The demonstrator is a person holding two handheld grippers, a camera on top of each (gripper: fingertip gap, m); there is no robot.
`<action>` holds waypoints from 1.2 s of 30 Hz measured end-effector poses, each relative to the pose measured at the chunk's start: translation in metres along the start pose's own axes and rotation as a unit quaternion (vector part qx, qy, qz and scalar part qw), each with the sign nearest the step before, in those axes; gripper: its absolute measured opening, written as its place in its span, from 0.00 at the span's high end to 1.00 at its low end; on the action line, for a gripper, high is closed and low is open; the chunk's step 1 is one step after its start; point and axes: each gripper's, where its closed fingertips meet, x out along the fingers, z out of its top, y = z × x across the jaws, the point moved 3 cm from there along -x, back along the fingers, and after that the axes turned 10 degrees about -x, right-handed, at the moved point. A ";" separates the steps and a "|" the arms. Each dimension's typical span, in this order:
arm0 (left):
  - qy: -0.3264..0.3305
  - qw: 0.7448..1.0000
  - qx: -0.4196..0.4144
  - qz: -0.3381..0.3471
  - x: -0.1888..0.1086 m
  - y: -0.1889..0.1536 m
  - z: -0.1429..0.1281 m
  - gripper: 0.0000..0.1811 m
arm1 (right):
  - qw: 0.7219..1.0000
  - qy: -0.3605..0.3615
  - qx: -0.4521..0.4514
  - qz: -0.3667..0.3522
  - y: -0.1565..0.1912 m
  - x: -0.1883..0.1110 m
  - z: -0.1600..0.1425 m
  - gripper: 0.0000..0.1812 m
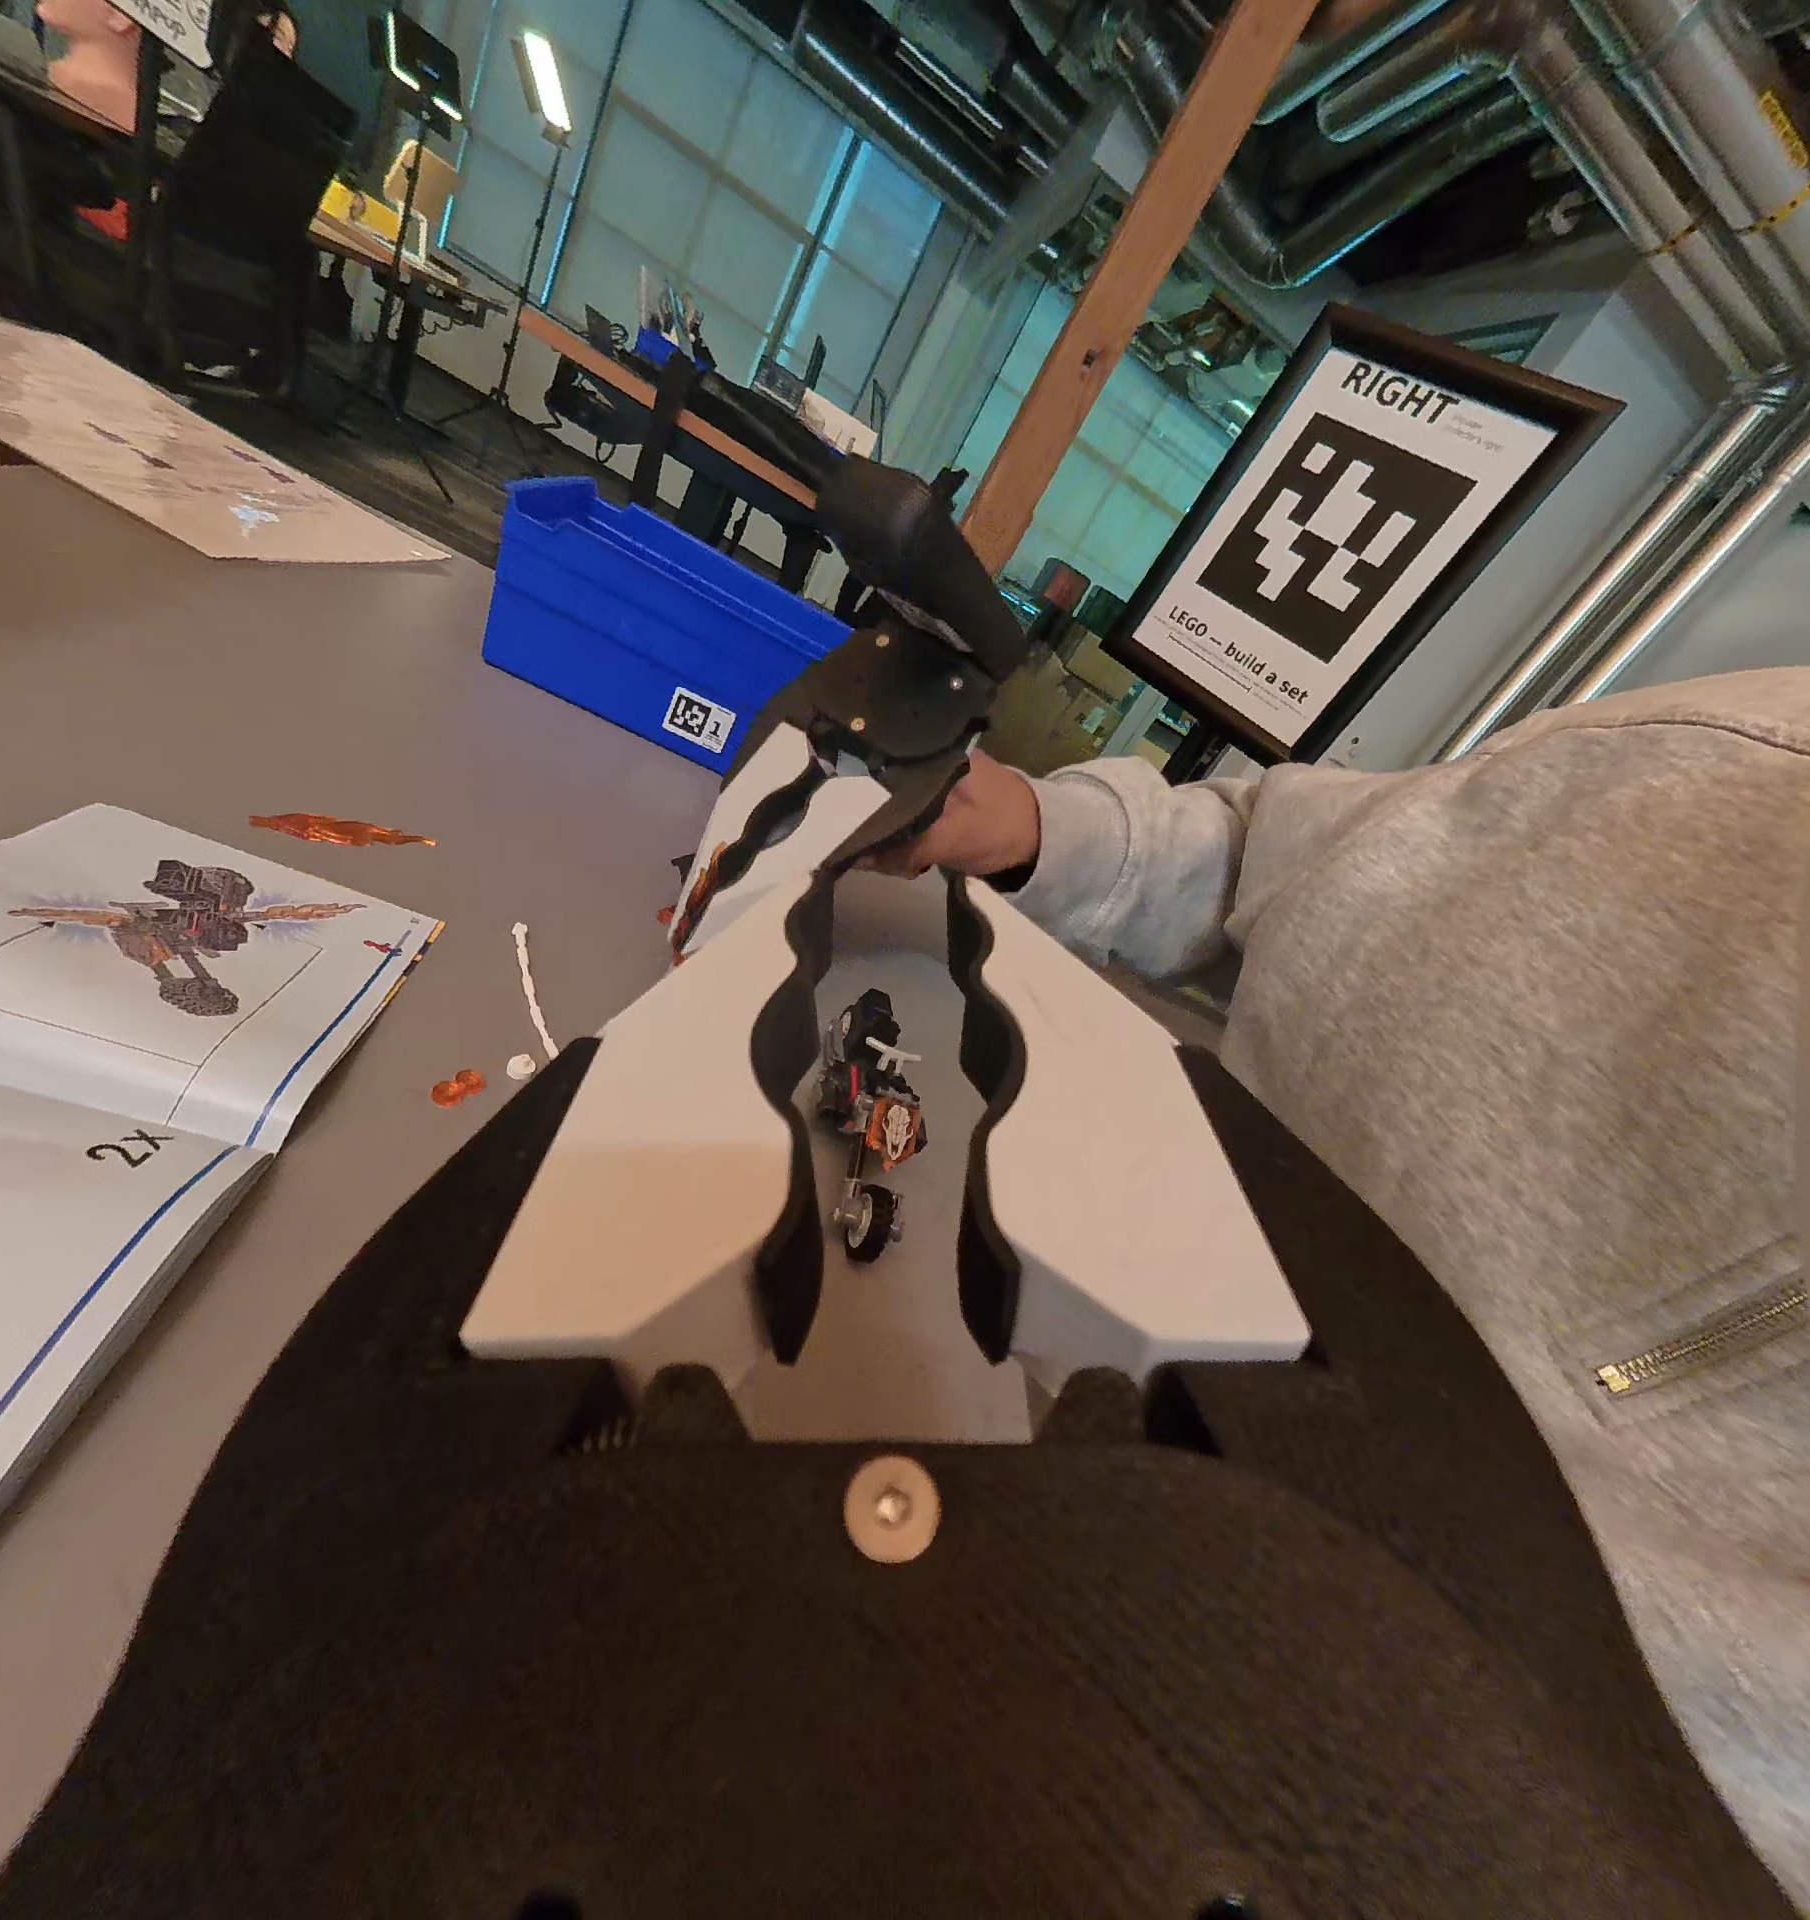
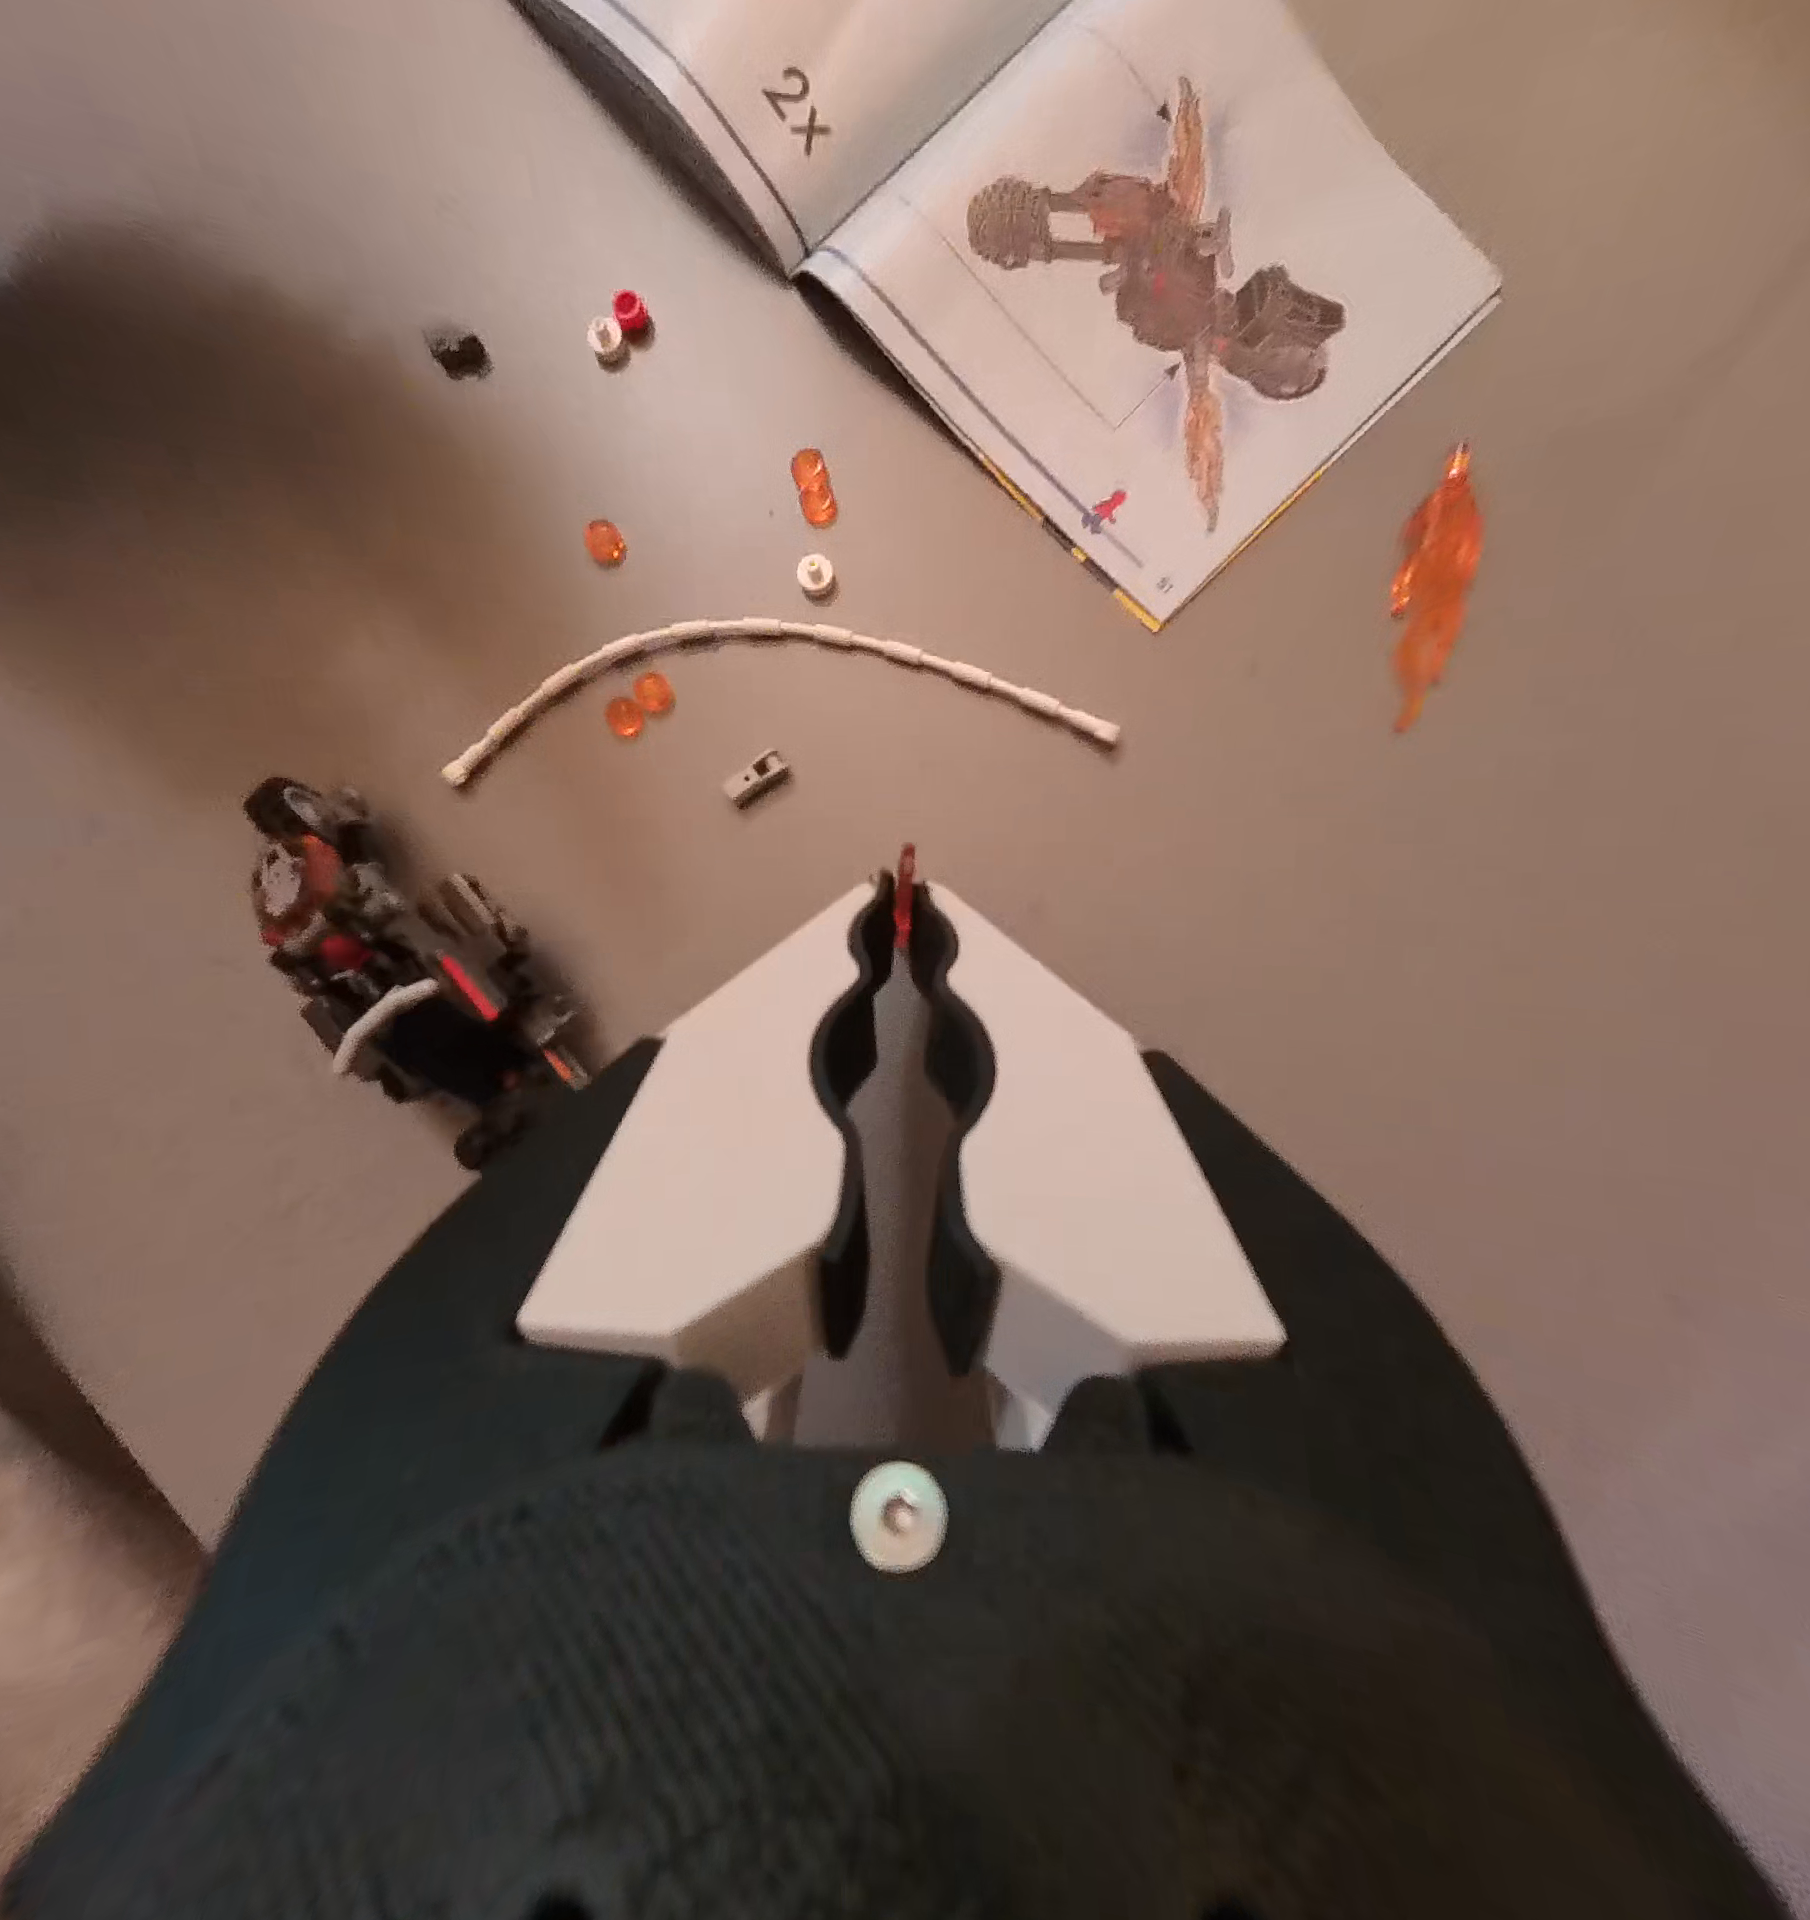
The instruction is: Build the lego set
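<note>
A small dark lego motorcycle (image 1: 868, 1122) with a skull plate stands on the grey table (image 1: 257, 707), seen through the gap between my left gripper's (image 1: 880, 904) fingers; that gripper is open and empty above it. The motorcycle also shows in the right wrist view (image 2: 392, 966), left of my right gripper (image 2: 906, 894). My right gripper is shut on a thin orange flame piece (image 2: 905, 899), seen edge-on. In the left wrist view the right gripper (image 1: 695, 920) hangs tips down beyond the motorcycle with the flame piece (image 1: 703, 883) at its tips.
An open instruction booklet (image 2: 1140, 312) lies ahead. A second orange flame (image 2: 1436, 582), a white chain piece (image 2: 776, 655), orange round studs (image 2: 813, 486) and small white, red and grey bits lie loose. A blue bin (image 1: 631, 623) and a framed sign (image 1: 1337, 540) stand farther back. My right fingertips sit around 20 cm from my left ones.
</note>
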 end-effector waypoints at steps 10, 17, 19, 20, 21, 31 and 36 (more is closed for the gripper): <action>0.002 1.000 -0.003 0.001 0.000 0.001 -0.001 0.90 | 0.998 -0.063 0.007 -0.031 0.001 0.001 -0.005 1.00; 0.002 1.000 -0.003 0.006 -0.001 0.003 -0.001 0.90 | 0.997 -0.066 -0.002 -0.034 0.003 -0.009 0.006 1.00; 0.002 1.000 -0.005 0.008 -0.001 0.004 -0.001 0.90 | 0.996 -0.078 -0.005 -0.052 -0.001 -0.016 0.011 1.00; 0.001 1.000 -0.006 0.006 -0.001 0.004 -0.001 0.90 | 0.997 -0.051 -0.006 -0.053 -0.001 -0.007 0.000 0.98; 0.001 1.000 -0.006 0.003 -0.001 0.003 0.000 0.90 | 0.997 -0.051 -0.008 -0.053 0.000 0.000 -0.007 0.98; 0.003 1.000 -0.006 0.011 -0.001 0.004 -0.001 0.91 | 0.994 -0.102 0.037 -0.019 0.001 -0.009 0.001 0.99; 0.012 1.000 -0.005 0.019 0.001 0.007 -0.004 0.91 | 0.941 -0.276 0.157 0.113 0.006 -0.052 0.042 1.00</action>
